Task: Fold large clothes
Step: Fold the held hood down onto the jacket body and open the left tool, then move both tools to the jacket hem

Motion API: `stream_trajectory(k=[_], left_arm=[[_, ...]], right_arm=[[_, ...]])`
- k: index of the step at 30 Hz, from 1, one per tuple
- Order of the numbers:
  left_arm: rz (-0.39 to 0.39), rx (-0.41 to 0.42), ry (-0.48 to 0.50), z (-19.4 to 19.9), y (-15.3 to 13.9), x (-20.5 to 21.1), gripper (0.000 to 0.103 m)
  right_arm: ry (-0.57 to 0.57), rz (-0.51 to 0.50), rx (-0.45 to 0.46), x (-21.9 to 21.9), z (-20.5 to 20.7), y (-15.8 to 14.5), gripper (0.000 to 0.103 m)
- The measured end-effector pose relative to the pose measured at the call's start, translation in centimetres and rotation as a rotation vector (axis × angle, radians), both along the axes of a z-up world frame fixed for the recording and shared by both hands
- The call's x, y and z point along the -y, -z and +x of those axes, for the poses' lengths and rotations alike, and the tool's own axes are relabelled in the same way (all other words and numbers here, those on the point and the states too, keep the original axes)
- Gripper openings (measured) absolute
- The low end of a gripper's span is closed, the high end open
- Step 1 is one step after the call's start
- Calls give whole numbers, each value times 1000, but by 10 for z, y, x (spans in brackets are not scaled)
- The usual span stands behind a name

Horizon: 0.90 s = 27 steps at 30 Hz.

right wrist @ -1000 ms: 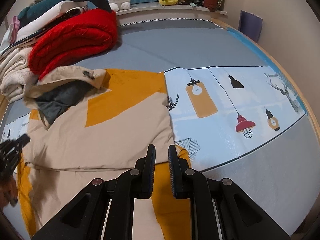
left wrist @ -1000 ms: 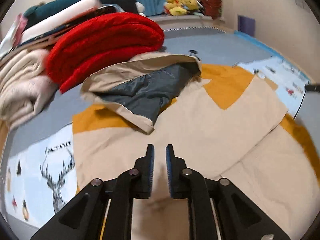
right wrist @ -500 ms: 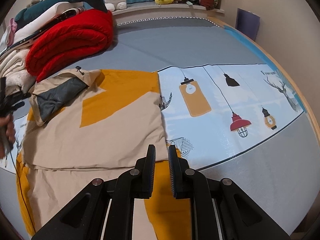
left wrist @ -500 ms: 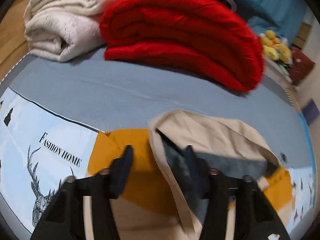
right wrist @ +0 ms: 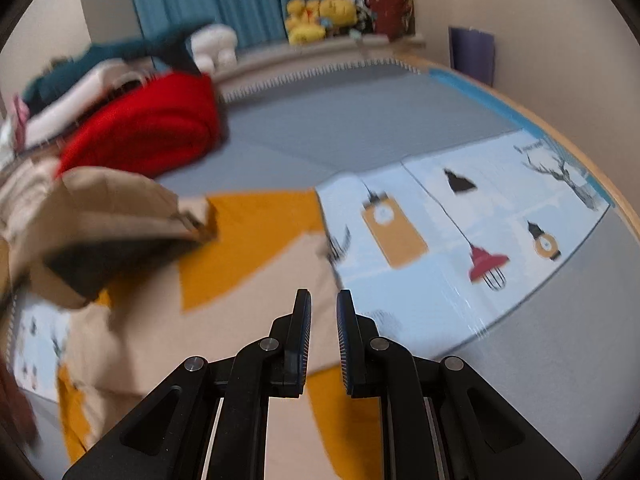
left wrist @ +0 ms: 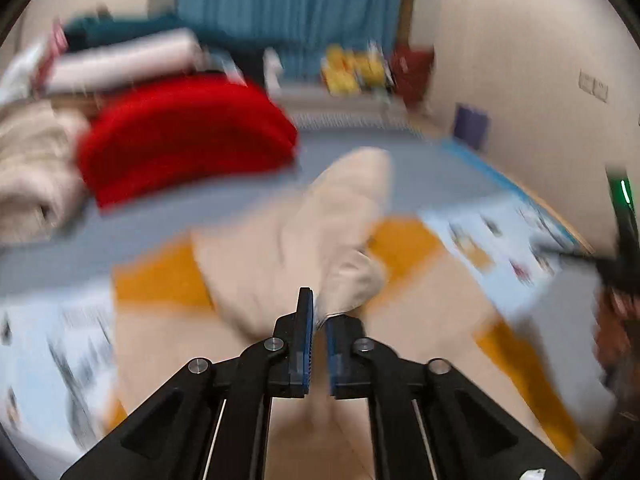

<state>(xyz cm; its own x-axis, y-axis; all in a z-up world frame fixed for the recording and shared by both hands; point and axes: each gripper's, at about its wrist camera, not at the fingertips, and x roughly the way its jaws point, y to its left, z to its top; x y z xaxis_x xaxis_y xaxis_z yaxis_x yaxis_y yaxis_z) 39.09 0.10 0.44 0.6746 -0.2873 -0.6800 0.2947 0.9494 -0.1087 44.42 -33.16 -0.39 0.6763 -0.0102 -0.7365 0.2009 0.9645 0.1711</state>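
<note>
Left gripper [left wrist: 318, 322] pinching a beige fold of the jacket [left wrist: 344, 216], lifted cloth running toward 12 o'clock. Right gripper [right wrist: 323, 320] slightly parted, holding nothing, above the garment's hem on the bed [right wrist: 360, 120].

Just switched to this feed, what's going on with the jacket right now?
A person with two handheld grippers is folding a beige and mustard jacket on the bed. The left gripper is shut on the jacket's hood, lifting it off the body of the garment; the view is blurred. The right gripper hovers slightly open over the jacket's lower part, holding nothing. A folded red blanket lies beyond.
</note>
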Motion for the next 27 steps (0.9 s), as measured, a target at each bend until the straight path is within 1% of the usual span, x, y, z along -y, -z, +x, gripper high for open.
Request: stream_trajectory(k=[1, 2, 3, 4, 5, 7, 10, 11, 14, 16, 17, 20, 21, 22, 24, 27], left_arm=[[12, -73, -10, -8, 12, 4, 9], [7, -148, -40, -15, 24, 3, 9], [-40, -207, -70, -20, 33, -4, 15], [-70, -225, -85, -22, 36, -9, 19], [-94, -222, -114, -24, 39, -17, 25], [-101, -206, -163, -18, 41, -29, 27], [-187, -201, -204, -4, 51, -46, 27], [-193, -201, -211, -1, 58, -44, 27], [-177, -241, -214, 15, 80, -38, 27], [-176, -286, -208, 22, 101, -28, 27], [-164, -304, -203, 23, 109, -24, 27], [-32, -400, -202, 30, 137, -9, 27], [-5, -419, -202, 30, 140, -7, 27], [11, -433, -204, 30, 141, -7, 27], [-11, -434, -211, 30, 132, -12, 28], [-31, -395, -235, 30, 111, -23, 28]], right_arm=[[-6, 18, 23, -2, -1, -3, 15], [-24, 45, 43, -6, -1, -4, 15], [-44, 63, 48, -11, -1, -4, 15], [-65, 80, 47, -16, 0, -3, 15], [-85, 96, 43, -20, 1, -1, 15], [-119, 131, 25, -31, 1, 7, 15], [-150, 149, -5, -45, 3, 18, 15], [-158, 149, -12, -49, 4, 21, 15], [-203, 141, -34, -66, 7, 30, 15], [-228, 138, -41, -74, 6, 34, 15], [-245, 140, -45, -79, 7, 37, 15], [-286, 143, -64, -89, 9, 44, 15], [-292, 141, -68, -92, 8, 45, 15], [-302, 137, -76, -96, 9, 47, 15], [-312, 134, -84, -99, 10, 50, 15], [-309, 129, -78, -98, 11, 48, 15]])
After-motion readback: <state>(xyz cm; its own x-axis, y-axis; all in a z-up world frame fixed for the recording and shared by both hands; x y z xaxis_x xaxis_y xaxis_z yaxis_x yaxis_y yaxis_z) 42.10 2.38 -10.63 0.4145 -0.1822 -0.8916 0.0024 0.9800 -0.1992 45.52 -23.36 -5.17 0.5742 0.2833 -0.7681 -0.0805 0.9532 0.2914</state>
